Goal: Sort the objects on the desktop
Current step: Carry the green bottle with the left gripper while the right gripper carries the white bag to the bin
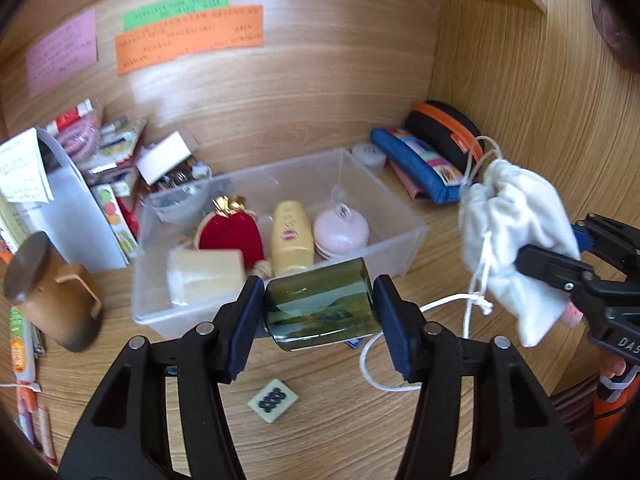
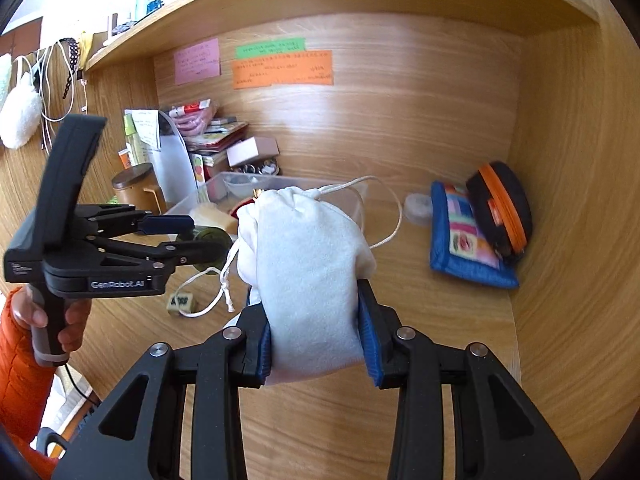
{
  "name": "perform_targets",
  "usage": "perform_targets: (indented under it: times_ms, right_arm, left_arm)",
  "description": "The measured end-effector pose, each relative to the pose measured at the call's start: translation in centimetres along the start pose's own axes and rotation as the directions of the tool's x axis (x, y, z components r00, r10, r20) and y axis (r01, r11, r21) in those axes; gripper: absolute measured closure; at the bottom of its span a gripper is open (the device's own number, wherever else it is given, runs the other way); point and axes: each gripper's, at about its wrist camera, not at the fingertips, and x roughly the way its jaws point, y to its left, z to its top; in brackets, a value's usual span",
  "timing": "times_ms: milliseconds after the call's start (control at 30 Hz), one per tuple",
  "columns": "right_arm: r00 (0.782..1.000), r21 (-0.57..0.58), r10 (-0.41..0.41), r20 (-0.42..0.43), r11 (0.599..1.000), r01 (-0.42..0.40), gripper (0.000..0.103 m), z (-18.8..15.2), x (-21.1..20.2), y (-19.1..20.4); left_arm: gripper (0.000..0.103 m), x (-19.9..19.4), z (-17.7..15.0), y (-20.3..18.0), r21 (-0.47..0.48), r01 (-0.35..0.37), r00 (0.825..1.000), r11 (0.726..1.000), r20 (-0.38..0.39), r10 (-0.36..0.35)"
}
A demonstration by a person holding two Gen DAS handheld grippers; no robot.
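My left gripper [image 1: 320,312] is shut on a dark green glass bottle [image 1: 320,308], held sideways above the desk just in front of the clear plastic bin [image 1: 400,240]. The bin holds a red pouch [image 1: 232,236], a yellow bottle [image 1: 291,238], a pink round case [image 1: 340,232] and a pale block [image 1: 204,276]. My right gripper [image 2: 316,340] is shut on a white drawstring pouch [image 2: 308,272], lifted off the desk, its cord [image 2: 212,300] hanging down. In the left wrist view the pouch [image 1: 516,236] hangs at the right. The left gripper [image 2: 200,236] shows at the left of the right wrist view.
A mahjong tile [image 1: 273,399] lies on the desk under the bottle. A brown lidded mug [image 1: 52,292] and stacked papers and boxes [image 1: 108,168] stand at the left. A blue patchwork pouch [image 2: 468,240], a black and orange case [image 2: 500,208] and a small white jar [image 2: 416,206] sit at the right wall.
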Motion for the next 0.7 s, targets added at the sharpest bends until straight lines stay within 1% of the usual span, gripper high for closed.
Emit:
perform_targets:
  times_ms: [33,400,700]
  right_arm:
    - [1.0,0.0,-0.007,0.0,1.0,0.007,0.07,0.4,0.1,0.2]
    - [1.0,-0.076,0.013,0.009,0.997,-0.012,0.07,3.7,3.1,3.1]
    - [0.999,-0.102,0.034,-0.006,0.994,-0.035,0.07,5.3,5.9,4.4]
  left_arm:
    - [0.047,-0.2,0.1,0.2,-0.003,-0.003,1.0,1.0,0.004,0.003]
    - [0.047,-1.7,1.6,3.5,-0.032,-0.035,0.999,0.999,0.037,0.037]
    - [0.047,-0.9,2.9,5.6,-0.047,-0.055,0.998,0.997,0.041,0.057]
